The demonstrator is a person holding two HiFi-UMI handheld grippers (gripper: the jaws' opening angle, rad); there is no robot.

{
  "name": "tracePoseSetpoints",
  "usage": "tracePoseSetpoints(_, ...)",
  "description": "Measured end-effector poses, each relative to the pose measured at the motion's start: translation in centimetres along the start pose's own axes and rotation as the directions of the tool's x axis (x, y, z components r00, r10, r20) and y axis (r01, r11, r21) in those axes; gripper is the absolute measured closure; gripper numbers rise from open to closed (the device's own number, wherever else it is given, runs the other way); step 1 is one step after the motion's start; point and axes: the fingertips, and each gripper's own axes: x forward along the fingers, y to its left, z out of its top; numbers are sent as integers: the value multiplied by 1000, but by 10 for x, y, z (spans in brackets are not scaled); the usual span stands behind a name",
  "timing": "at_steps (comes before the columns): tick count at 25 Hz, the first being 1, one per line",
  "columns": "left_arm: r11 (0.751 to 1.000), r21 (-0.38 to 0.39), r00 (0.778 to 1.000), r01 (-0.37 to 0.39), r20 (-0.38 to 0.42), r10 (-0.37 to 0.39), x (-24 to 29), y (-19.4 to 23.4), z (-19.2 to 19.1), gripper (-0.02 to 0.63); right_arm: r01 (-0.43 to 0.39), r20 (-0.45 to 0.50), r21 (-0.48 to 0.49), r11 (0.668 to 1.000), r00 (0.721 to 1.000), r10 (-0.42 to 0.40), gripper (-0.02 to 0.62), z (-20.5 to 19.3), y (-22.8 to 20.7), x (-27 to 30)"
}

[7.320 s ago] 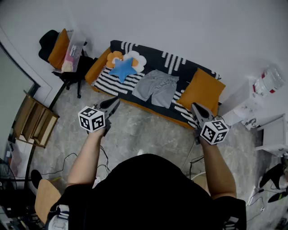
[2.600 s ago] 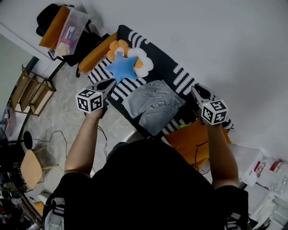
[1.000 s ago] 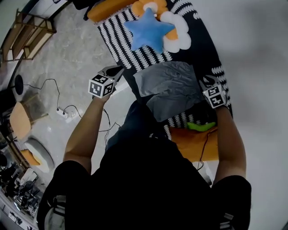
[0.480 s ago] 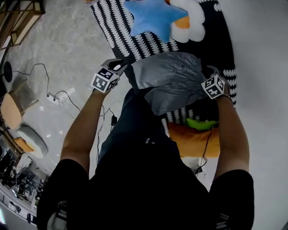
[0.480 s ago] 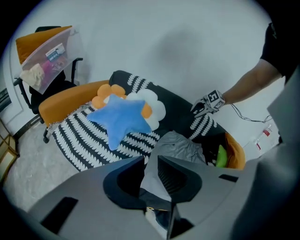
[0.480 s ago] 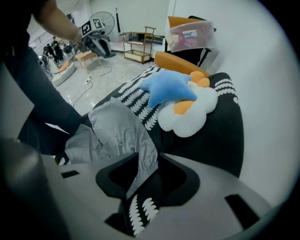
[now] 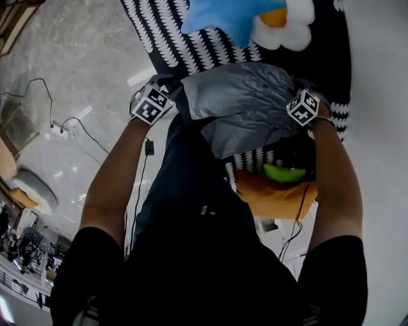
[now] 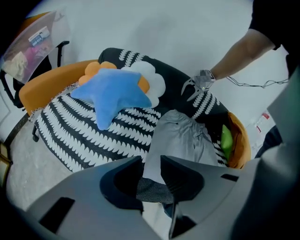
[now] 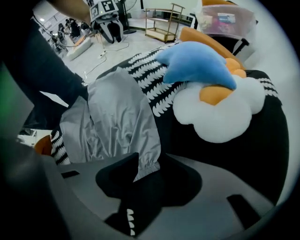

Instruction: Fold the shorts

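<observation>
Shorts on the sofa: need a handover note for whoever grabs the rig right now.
Left hand-held gripper: open; its jaws have just been opening. A corner of the grey shorts lies between them, not pinched.
Right hand-held gripper: open, with another corner of the shorts between its jaws, not pinched.
Shorts: spread out on the striped sofa, next to the blue star cushion.
Done: both grippers are placed at the shorts' corners; no fold made.
Left: close on both corners, then probably lift and fold the shorts over.
</observation>
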Motion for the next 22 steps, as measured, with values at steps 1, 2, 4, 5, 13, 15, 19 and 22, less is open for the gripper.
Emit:
tracePoseSetpoints(1, 1000, 8, 1000, 2, -10, -2, 7, 1, -4, 460, -2, -22, -14, 1000, 1000, 1, 460, -1, -2, 10)
tracePoseSetpoints(2, 1000, 14, 1000, 6, -20, -6, 15, 2, -9, 457, -2, -42, -24, 1000, 999, 1, 460, -2, -4, 19)
tracePoseSetpoints(4, 1000, 26, 999, 14, -39, -13, 28, 2, -19, 452, -5, -77, -36, 999, 997, 2, 460, -3, -8, 38)
tracePoseSetpoints(5, 999, 32, 999, 18, -44, -17, 34, 1, -24, 448, -8, -96, -37, 999, 995, 4, 460, -5, -10, 46)
tracePoseSetpoints(13, 999, 45, 998, -10, -54, 12, 77, 9, -49, 420, -47, -292, -183, 982, 956, -9, 468, -23, -11, 104)
tracePoseSetpoints(15, 997, 70, 998, -17, -67, 21, 86, 11, -50, 419, -53, -335, -267, 962, 941, -41, 469, -28, -12, 117)
tracePoseSetpoints(19, 992, 123, 994, -11, -105, 24, 105, 14, -57, 419, -67, -390, -306, 950, 919, -61, 463, -32, -16, 139)
tracePoseSetpoints(22, 988, 156, 990, 11, -139, 11, 116, 10, -63, 419, -88, -410, -325, 942, 910, -56, 462, -34, -16, 150)
